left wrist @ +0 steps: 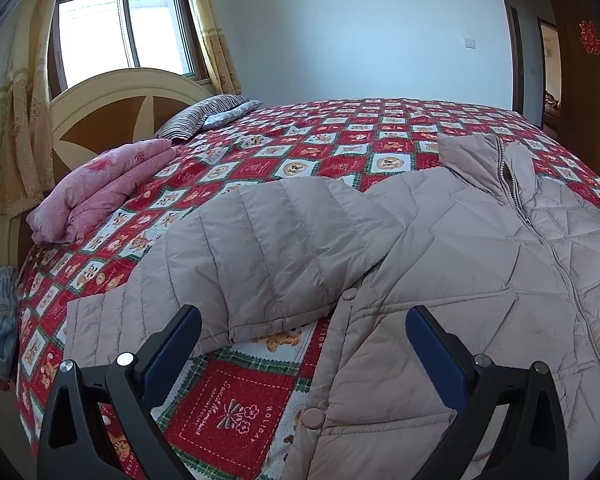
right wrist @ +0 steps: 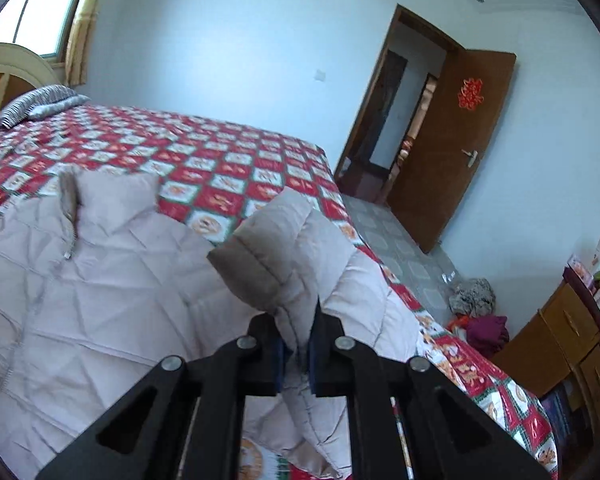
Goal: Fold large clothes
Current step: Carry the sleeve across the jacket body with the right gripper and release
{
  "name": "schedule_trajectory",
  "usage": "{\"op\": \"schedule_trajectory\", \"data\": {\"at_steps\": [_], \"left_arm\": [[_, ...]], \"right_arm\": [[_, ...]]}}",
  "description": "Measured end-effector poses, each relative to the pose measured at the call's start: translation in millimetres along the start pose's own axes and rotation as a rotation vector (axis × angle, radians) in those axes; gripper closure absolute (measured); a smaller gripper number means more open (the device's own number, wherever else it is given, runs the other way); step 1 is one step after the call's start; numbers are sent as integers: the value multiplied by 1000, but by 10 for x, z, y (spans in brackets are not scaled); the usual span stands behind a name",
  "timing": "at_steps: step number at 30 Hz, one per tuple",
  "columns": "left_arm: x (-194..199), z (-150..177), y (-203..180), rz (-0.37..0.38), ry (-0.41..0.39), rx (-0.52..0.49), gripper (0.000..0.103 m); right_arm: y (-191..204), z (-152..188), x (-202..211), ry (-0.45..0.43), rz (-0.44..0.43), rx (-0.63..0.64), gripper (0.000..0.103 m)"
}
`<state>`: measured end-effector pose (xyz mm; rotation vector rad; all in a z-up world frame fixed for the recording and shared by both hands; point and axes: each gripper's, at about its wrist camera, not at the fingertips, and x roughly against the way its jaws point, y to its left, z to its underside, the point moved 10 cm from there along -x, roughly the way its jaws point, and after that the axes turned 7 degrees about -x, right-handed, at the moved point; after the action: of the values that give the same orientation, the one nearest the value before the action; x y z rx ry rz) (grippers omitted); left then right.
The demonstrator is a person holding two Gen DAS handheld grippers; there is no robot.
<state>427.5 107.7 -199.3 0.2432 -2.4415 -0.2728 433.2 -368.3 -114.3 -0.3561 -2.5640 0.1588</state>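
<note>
Right gripper [right wrist: 296,354] clenched on jacket [left wrist: 480,280] sleeve [right wrist: 300,248]; left gripper [left wrist: 304,334] spread, empty, above bedspread [left wrist: 236,412] printed "HOLIDAY".

Your left wrist view looks low across the bed [left wrist: 308,148] toward the headboard [left wrist: 112,108]; your right one sits close over the jacket [right wrist: 112,280], facing the door [right wrist: 452,148]. Both share bed and jacket.
</note>
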Motion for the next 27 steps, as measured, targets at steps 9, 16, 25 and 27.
{"op": "schedule_trajectory", "data": {"at_steps": [9, 16, 25, 27], "left_arm": [[-63, 30, 231, -49, 15, 29, 1], [-82, 14, 278, -67, 19, 31, 1], [-42, -145, 172, -76, -2, 19, 1], [-20, -214, 146, -79, -14, 12, 1]], "right_arm": [[1721, 79, 389, -75, -294, 149, 93], [2588, 466, 416, -5, -463, 184, 93], [2974, 1027, 556, 152, -610, 285, 69], [2909, 1040, 670, 163, -659, 269, 31]]}}
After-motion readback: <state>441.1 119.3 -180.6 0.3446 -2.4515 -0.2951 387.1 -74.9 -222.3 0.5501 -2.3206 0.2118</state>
